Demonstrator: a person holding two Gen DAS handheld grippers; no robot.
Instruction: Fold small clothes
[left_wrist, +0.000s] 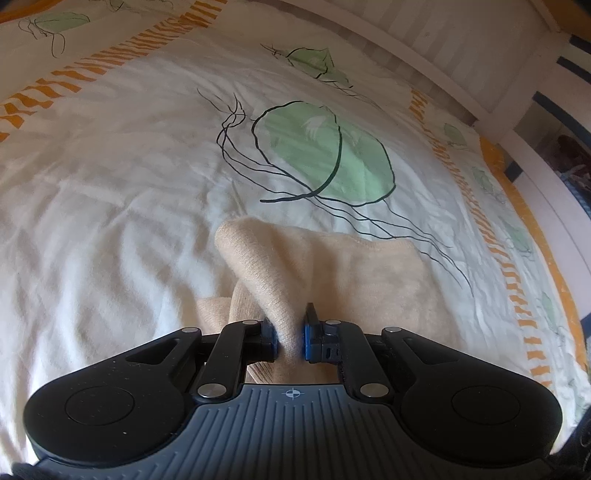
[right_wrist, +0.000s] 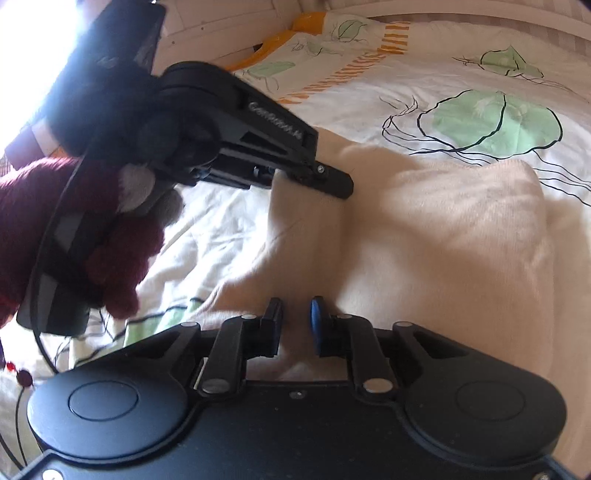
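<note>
A small cream knit garment (left_wrist: 332, 266) lies on the bed. My left gripper (left_wrist: 290, 334) is shut on a bunched fold of it and lifts that fold off the bed. In the right wrist view the garment (right_wrist: 443, 236) spreads across the middle, and the left gripper (right_wrist: 332, 184) pinches its upper left edge, held by a hand in a dark red glove (right_wrist: 74, 229). My right gripper (right_wrist: 297, 321) is shut on the garment's near edge, with cloth between the narrow-set fingers.
The bed is covered by a white sheet (left_wrist: 110, 203) with green leaf prints (left_wrist: 325, 155) and orange striped borders (left_wrist: 517, 277). A white bed frame (left_wrist: 461, 55) runs along the far side.
</note>
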